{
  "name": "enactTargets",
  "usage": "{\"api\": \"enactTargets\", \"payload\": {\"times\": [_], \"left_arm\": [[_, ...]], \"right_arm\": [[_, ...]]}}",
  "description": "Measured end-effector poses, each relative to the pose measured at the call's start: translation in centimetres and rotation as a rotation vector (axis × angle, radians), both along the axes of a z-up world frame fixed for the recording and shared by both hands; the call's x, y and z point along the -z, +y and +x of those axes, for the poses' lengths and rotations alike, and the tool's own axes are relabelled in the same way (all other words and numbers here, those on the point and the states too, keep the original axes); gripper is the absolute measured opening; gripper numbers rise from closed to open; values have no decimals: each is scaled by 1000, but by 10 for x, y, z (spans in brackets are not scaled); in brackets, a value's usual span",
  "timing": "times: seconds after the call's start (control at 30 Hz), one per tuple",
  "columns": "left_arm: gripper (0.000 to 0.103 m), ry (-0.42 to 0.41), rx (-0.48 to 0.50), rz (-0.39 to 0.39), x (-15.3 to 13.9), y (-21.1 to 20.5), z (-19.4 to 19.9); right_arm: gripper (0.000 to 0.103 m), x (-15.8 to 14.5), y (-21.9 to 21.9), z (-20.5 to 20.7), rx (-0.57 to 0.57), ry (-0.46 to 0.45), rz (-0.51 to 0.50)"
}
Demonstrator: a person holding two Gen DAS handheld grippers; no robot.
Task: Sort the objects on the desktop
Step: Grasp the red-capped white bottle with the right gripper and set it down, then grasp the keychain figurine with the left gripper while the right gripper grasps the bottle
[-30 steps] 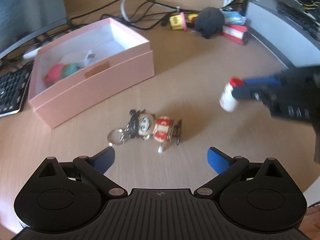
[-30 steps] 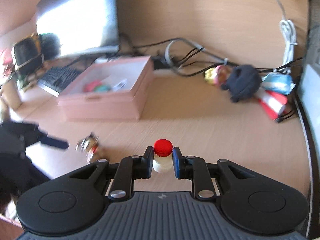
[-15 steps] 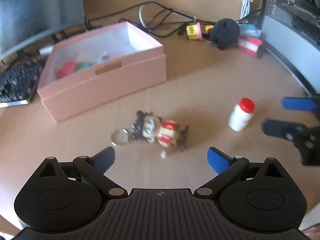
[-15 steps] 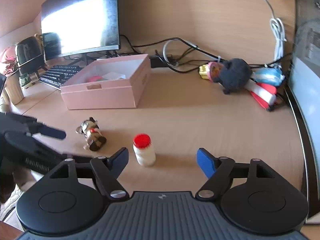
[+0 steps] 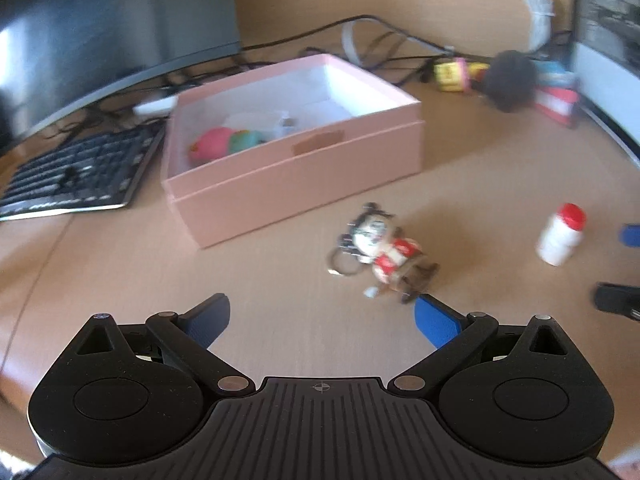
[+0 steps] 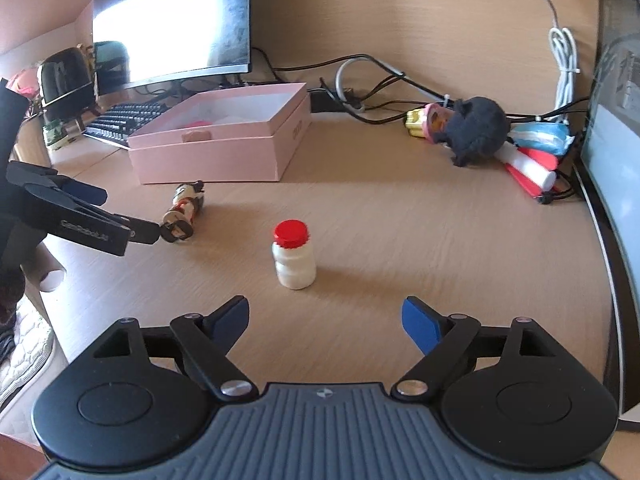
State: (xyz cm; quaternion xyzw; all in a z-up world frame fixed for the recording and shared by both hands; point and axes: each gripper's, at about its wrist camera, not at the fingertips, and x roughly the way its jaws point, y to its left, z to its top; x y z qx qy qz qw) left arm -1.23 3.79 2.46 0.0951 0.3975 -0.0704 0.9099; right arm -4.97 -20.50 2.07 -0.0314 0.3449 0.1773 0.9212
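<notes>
A small white bottle with a red cap point(image 6: 294, 256) stands upright on the wooden desk; it also shows in the left wrist view point(image 5: 560, 236). My right gripper point(image 6: 324, 320) is open and empty, a little behind the bottle. A doll keychain point(image 5: 380, 248) lies on the desk in front of the pink box point(image 5: 304, 176); it also shows in the right wrist view point(image 6: 184, 212). My left gripper point(image 5: 320, 316) is open and empty, just short of the keychain, which lies toward its right finger. The box point(image 6: 216, 156) holds a pink and green toy point(image 5: 224, 144).
A black plush point(image 6: 478, 130), a yellow toy point(image 6: 420, 120) and red-white items point(image 6: 528, 166) lie at the back right among cables. A keyboard point(image 5: 76, 176) and monitor point(image 6: 172, 20) stand to the left. A computer case point(image 5: 608, 40) borders the right.
My right gripper has let go of the bottle, set it upright on the desk and pulled back open. My left gripper has shifted left, so the keychain now sits toward its right finger.
</notes>
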Motion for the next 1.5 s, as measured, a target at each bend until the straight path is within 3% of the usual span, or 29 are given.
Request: {"api": "enactTargets", "payload": {"times": [0.27,0.33,0.37,0.4,0.63,0.73,0.97,1.03,1.1,1.23,1.37,1.5], "left_arm": [[100,-29,159,-49,-1,-12,12],[91,-16,182,-54,1,-14,20],[78,-3,195,-54,2,-15,24],[76,5,207,-56,4,-16,28],[94,15,247,-11,9,-17,35],[95,21,197,39,12,-7,32],[96,20,-131,112,9,43,35],[96,20,-169,59,5,54,33],[96,29,-149,-9,-1,53,28],[96,11,-113,-111,-7,27,21],[96,-27,-178,-117,-2,-7,28],[96,-3,-252,-120,5,-20,44]], "right_arm": [[85,1,12,6,24,11,-13],[85,1,13,5,46,17,-25],[85,0,13,5,61,23,-26],[85,-1,13,5,70,27,-23],[86,-2,12,6,116,33,-16],[86,-1,15,7,110,34,-15],[89,0,22,12,66,26,-15],[89,0,23,13,54,25,-14],[89,0,24,14,45,23,-13],[90,-1,25,16,29,15,-13],[91,-1,27,14,18,4,-24],[91,-3,27,6,4,-29,-52]]}}
